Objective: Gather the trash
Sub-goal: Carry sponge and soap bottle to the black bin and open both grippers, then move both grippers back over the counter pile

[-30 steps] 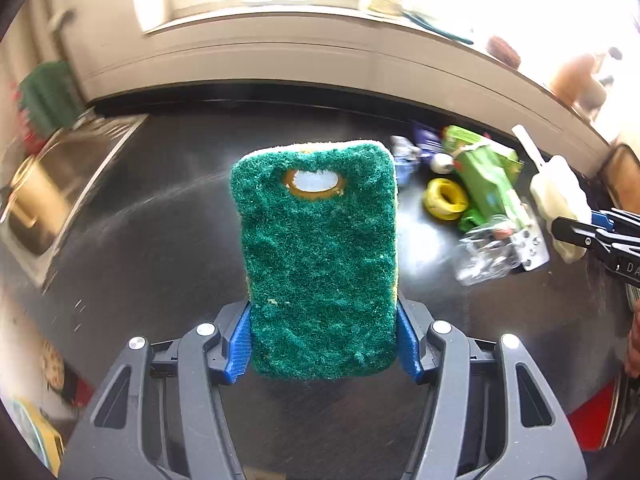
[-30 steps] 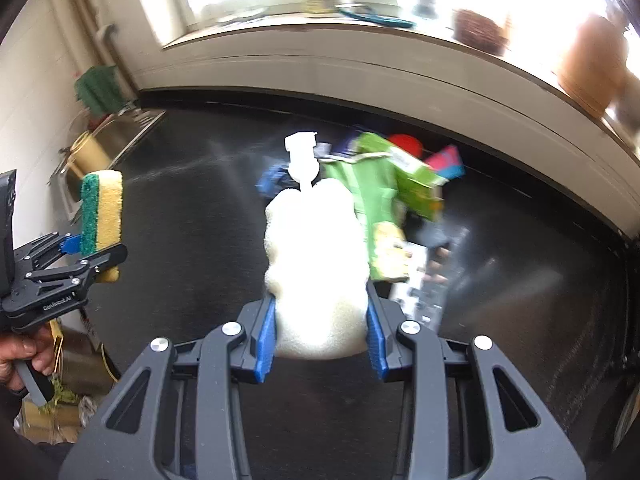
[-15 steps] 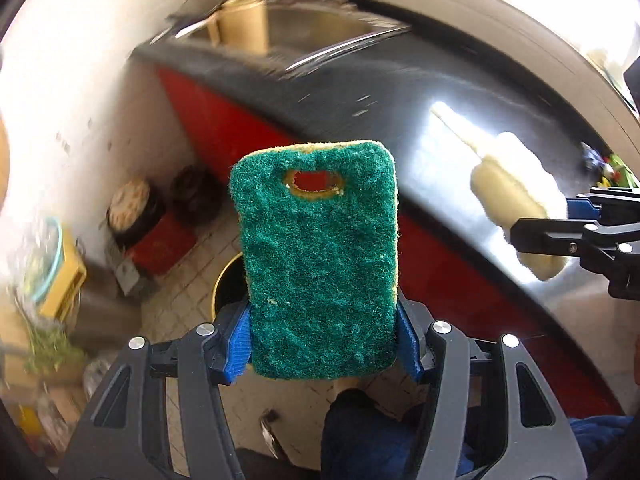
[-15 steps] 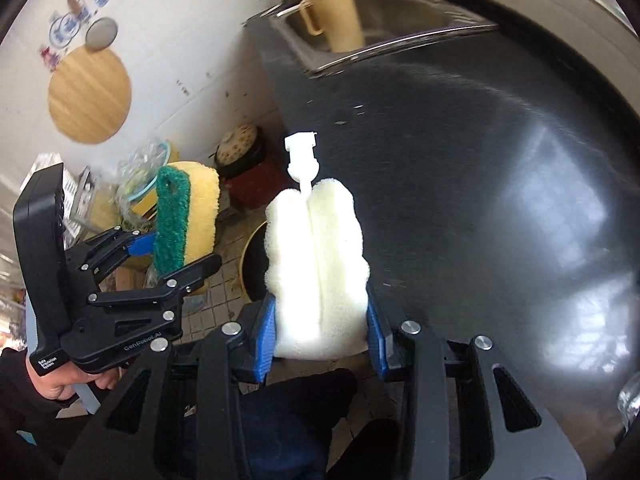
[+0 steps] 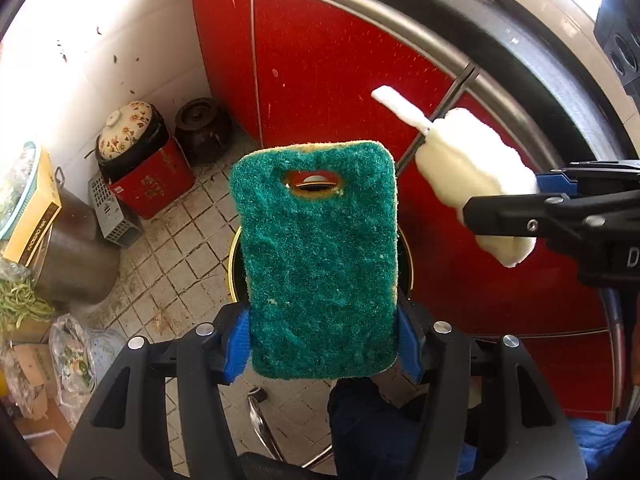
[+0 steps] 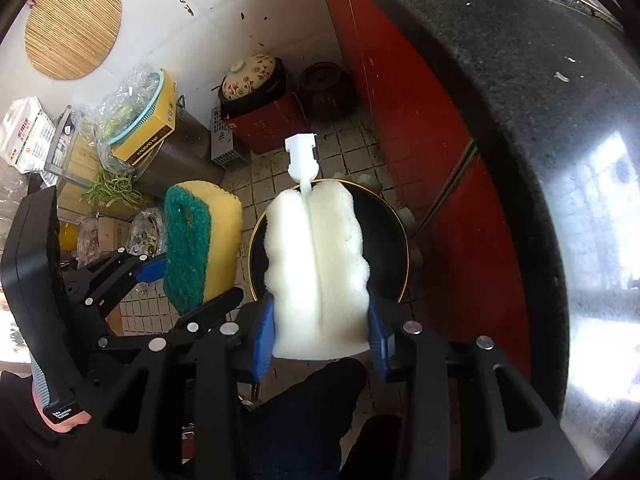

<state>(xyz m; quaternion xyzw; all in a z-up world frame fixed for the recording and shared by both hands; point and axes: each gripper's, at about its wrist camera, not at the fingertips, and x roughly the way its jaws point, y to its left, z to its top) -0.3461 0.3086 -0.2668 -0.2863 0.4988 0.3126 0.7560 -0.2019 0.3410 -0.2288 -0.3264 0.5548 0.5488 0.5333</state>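
My left gripper (image 5: pixel 322 338) is shut on a green-and-yellow scouring sponge (image 5: pixel 320 256) with a hole near its top. It shows in the right wrist view (image 6: pixel 200 240) at the left. My right gripper (image 6: pixel 320 340) is shut on a white foam brush head (image 6: pixel 318 268) with a white plastic stub; it shows in the left wrist view (image 5: pixel 468 180) at the right. Both are held above a black, gold-rimmed bin (image 6: pixel 384 232) on the floor, mostly hidden behind the sponge in the left wrist view (image 5: pixel 234 264).
Red cabinet doors (image 5: pixel 340 64) stand behind the bin under the black counter (image 6: pixel 520 120). On the tiled floor (image 5: pixel 180 240) are a red box with a floral-lidded pot (image 5: pixel 128 128), a dark pot (image 5: pixel 202 120), a metal drum (image 5: pixel 76 248) and bags of vegetables (image 6: pixel 116 188).
Both grippers have swung off the counter and down toward the floor, carrying the sponge and the brush head. They now hang over the bin by the red cabinet.
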